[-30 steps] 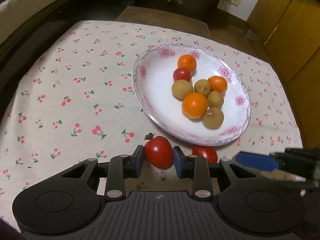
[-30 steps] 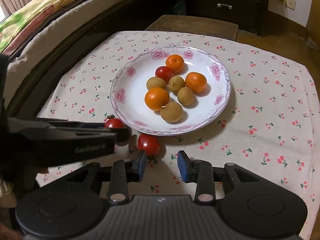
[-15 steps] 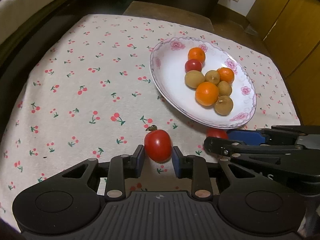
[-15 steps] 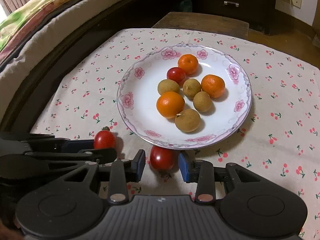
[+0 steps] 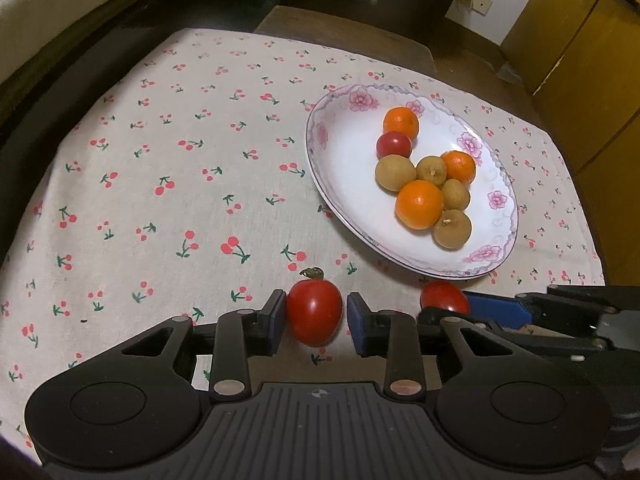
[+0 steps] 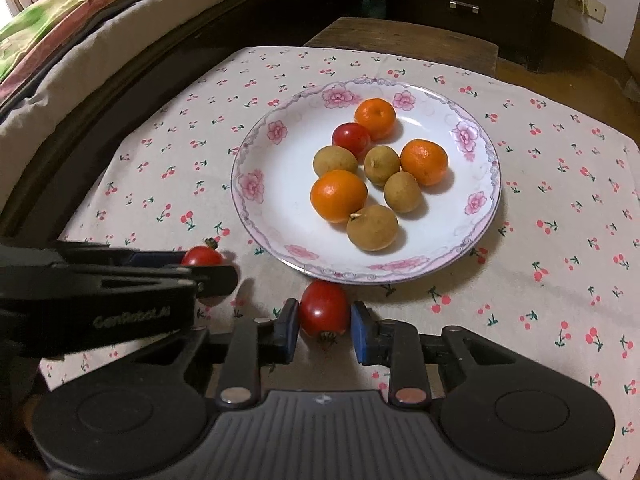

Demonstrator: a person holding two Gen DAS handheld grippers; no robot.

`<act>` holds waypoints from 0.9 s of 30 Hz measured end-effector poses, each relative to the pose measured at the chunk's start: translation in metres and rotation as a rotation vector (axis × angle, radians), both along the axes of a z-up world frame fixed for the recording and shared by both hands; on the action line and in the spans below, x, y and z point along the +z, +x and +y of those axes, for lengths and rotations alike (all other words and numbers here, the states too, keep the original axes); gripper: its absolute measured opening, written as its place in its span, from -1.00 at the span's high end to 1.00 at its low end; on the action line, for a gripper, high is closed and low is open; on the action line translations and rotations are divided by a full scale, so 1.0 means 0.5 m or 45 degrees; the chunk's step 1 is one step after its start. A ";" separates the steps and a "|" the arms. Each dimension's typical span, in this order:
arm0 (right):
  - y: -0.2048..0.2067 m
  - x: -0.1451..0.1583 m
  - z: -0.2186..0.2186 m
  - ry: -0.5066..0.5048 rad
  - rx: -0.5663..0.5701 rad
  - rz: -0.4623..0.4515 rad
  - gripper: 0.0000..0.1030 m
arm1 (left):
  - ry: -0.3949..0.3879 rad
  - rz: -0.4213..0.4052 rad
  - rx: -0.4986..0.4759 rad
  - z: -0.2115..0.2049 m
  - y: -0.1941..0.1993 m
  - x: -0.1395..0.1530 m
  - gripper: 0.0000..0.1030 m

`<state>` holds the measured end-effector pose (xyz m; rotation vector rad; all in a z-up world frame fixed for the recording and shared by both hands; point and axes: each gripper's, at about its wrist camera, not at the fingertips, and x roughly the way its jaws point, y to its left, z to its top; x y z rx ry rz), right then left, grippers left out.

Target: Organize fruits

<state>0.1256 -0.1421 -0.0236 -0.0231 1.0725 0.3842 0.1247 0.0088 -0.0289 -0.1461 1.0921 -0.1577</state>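
A white floral plate [image 5: 344, 168] [image 6: 272, 208] holds three oranges, several brown longans and one small red tomato [image 5: 394, 145]. Two red tomatoes lie on the cherry-print cloth in front of it. My left gripper [image 5: 316, 316] is open with its blue pads on either side of the stemmed tomato [image 5: 314, 311], a small gap on the right. My right gripper [image 6: 325, 322] is open around the other tomato [image 6: 324, 307], just below the plate's near rim. Each gripper shows side-on in the other's view.
The cloth-covered table [image 5: 160, 168] ends at a dark bed frame on the left. A wooden stool [image 6: 400, 36] and a dark drawer cabinet [image 6: 464, 4] stand behind the table. Yellow wooden cupboards [image 5: 592, 60] are at the right.
The left gripper has drawn back from the plate with its tomato still between the pads. The right gripper has moved forward and left so that its tomato now sits between its pads.
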 end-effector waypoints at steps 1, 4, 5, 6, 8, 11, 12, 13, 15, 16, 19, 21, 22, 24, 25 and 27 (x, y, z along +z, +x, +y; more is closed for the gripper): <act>-0.003 0.001 -0.001 -0.002 0.002 -0.001 0.44 | 0.006 -0.001 -0.005 -0.002 -0.001 0.000 0.22; -0.016 0.006 -0.006 -0.010 0.006 0.001 0.44 | 0.029 -0.005 -0.029 -0.007 -0.005 0.000 0.25; -0.020 0.006 -0.008 -0.017 0.005 0.001 0.44 | 0.035 -0.005 -0.040 -0.009 -0.008 0.001 0.26; -0.024 0.007 -0.010 -0.026 0.004 0.001 0.44 | 0.038 -0.003 -0.053 -0.012 -0.012 0.001 0.27; -0.033 0.008 -0.017 -0.036 -0.010 0.005 0.44 | 0.047 -0.005 -0.075 -0.016 -0.021 0.003 0.27; -0.049 0.009 -0.031 -0.043 -0.038 0.010 0.44 | 0.043 -0.002 -0.088 -0.016 -0.036 0.003 0.27; -0.055 0.010 -0.035 -0.046 -0.043 0.012 0.44 | 0.043 -0.003 -0.090 -0.016 -0.039 0.004 0.27; -0.061 0.010 -0.038 -0.047 -0.048 0.014 0.44 | 0.036 -0.003 -0.089 -0.014 -0.043 0.005 0.27; -0.073 0.009 -0.045 -0.045 -0.051 0.018 0.44 | 0.017 -0.001 -0.084 -0.010 -0.049 0.007 0.27; -0.077 0.007 -0.047 -0.046 -0.052 0.020 0.44 | 0.015 0.000 -0.085 -0.009 -0.052 0.008 0.27; -0.083 0.003 -0.049 -0.049 -0.051 0.026 0.44 | 0.006 0.001 -0.100 -0.013 -0.060 0.011 0.27; -0.085 0.003 -0.049 -0.050 -0.047 0.022 0.44 | 0.010 0.004 -0.106 -0.017 -0.066 0.011 0.24; -0.086 0.002 -0.050 -0.049 -0.046 0.021 0.44 | 0.015 0.006 -0.108 -0.018 -0.067 0.010 0.23; -0.086 0.002 -0.051 -0.044 -0.047 0.019 0.44 | 0.011 0.002 -0.096 -0.015 -0.067 0.010 0.22; -0.086 0.002 -0.051 -0.044 -0.046 0.017 0.44 | 0.000 0.002 -0.083 -0.011 -0.065 0.011 0.17; -0.086 0.001 -0.051 -0.048 -0.042 0.011 0.44 | -0.030 -0.007 -0.044 0.002 -0.059 0.018 0.08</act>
